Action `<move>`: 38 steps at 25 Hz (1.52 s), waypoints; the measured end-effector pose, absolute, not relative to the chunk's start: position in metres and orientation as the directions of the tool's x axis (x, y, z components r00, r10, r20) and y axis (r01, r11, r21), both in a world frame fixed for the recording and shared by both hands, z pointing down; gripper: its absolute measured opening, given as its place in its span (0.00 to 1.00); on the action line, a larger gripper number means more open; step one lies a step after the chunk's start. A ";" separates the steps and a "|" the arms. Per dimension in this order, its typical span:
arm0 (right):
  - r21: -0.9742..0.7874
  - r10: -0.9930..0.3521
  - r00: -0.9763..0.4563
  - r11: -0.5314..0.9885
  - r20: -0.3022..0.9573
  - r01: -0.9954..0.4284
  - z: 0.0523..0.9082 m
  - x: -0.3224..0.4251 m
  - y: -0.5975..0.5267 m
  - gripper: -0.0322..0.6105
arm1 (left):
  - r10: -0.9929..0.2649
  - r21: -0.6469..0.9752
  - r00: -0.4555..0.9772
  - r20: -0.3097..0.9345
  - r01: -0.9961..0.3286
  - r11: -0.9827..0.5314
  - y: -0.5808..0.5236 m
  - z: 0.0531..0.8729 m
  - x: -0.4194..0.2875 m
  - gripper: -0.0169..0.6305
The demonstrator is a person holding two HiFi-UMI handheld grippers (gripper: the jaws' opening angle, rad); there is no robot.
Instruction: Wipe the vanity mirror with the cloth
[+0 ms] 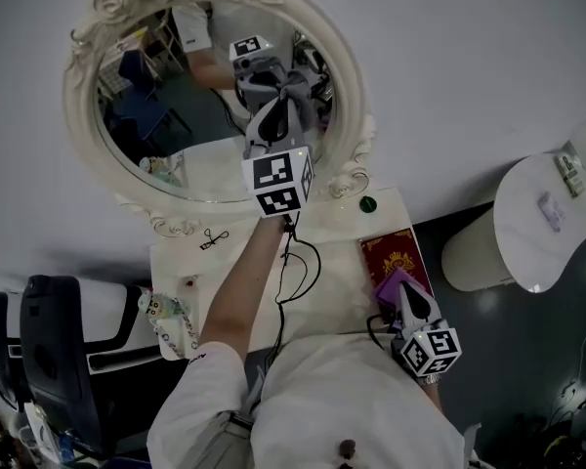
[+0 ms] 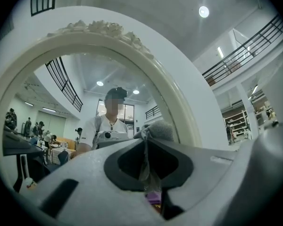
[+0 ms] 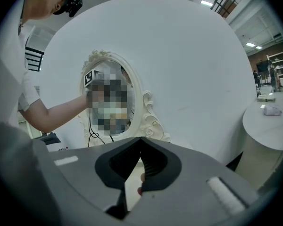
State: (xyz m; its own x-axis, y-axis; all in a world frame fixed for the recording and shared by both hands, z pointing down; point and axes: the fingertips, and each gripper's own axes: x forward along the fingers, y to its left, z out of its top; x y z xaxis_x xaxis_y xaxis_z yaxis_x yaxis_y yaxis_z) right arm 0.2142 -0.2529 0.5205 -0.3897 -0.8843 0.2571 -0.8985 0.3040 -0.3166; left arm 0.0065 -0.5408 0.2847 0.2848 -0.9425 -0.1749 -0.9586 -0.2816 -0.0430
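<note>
Grey cloth (image 2: pixel 156 129) pinched in the left gripper (image 2: pixel 146 141) presses the vanity mirror (image 1: pixel 181 130) ahead; right gripper (image 3: pixel 140 140) sits closed, apparently empty.

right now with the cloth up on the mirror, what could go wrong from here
The left gripper holds the cloth by a thin pinch; a firm stroke could pull it out.
The mirror seems to stand on its own base on the table; hard pressure might rock it.
The black cable loops over the table below the arm and may snag on a wide sweep.
</note>
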 end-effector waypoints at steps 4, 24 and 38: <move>-0.313 -0.863 -0.438 0.355 0.253 -0.881 0.519 0.196 -0.261 0.06 | -0.955 -0.041 0.234 -0.183 -0.972 -0.230 -0.534 0.283 -0.032 0.06; -0.328 -0.772 -0.596 0.518 0.218 -0.790 0.509 0.094 -0.279 0.06 | -0.985 -0.083 -0.073 -0.156 -0.993 0.086 -0.490 0.278 -0.254 0.06; -0.337 -0.795 -0.567 0.484 0.218 -0.808 0.514 0.112 -0.268 0.06 | -0.955 -0.009 -0.264 -0.133 -0.963 0.268 -0.476 0.287 -0.319 0.06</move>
State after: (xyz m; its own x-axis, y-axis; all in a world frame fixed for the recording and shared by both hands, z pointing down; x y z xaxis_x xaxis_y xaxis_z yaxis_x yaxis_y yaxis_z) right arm 0.1116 -0.2675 0.5136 -0.5667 -0.7945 0.2182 -0.8078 0.4837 -0.3369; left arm -0.3186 -0.4761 0.2874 -0.2644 -0.9552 -0.1330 -0.9634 0.2678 -0.0085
